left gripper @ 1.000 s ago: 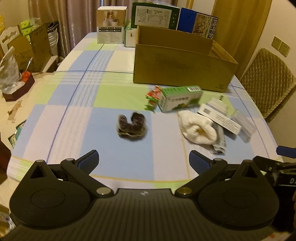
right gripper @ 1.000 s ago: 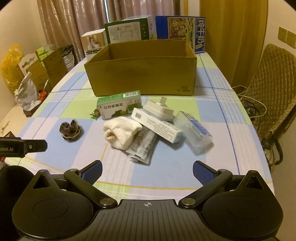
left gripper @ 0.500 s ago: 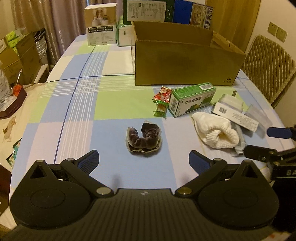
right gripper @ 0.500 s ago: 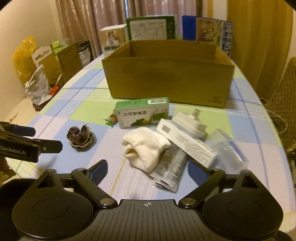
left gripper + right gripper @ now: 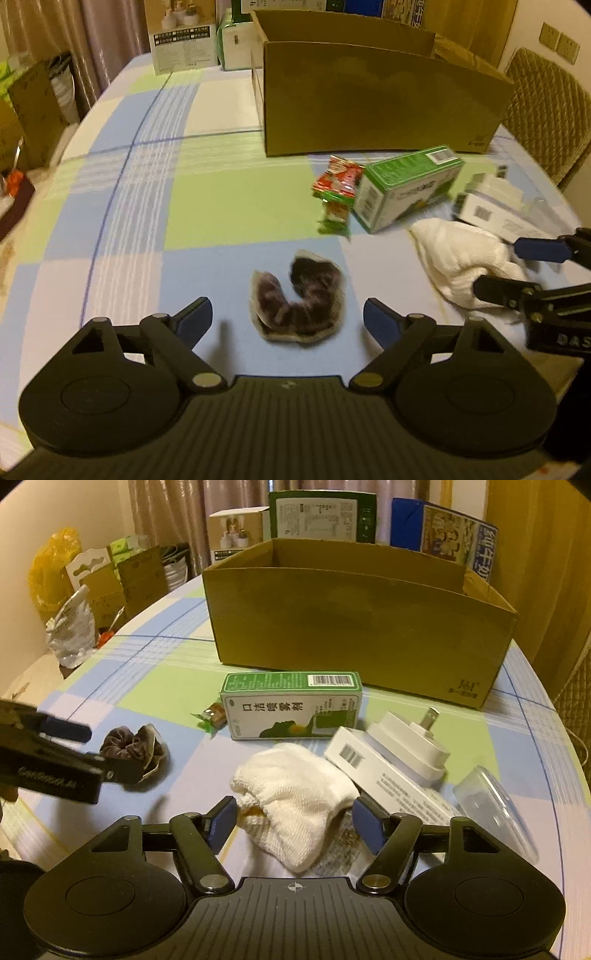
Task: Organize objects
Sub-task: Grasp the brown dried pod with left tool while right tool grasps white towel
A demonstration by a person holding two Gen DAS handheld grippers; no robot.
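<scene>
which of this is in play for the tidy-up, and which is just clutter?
In play: scrunchie, sock, green box, snack packet, white carton, plug, clear tub, cardboard box.
Clutter: cartons behind, yellow bag, chair.

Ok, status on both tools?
Left tool open, around scrunchie. Right tool open, straddling white sock. Nothing gripped. Box behind, unobstructed.

Both cameras sit low over the checked tablecloth [image 5: 122,221], each looking forward between its own fingers toward the cardboard box [image 5: 376,107]. The left view faces it from the left, close to the dark scrunchie [image 5: 299,299]; the right view sits nearer the white sock [image 5: 295,797]. Both share box, scrunchie and sock.
</scene>
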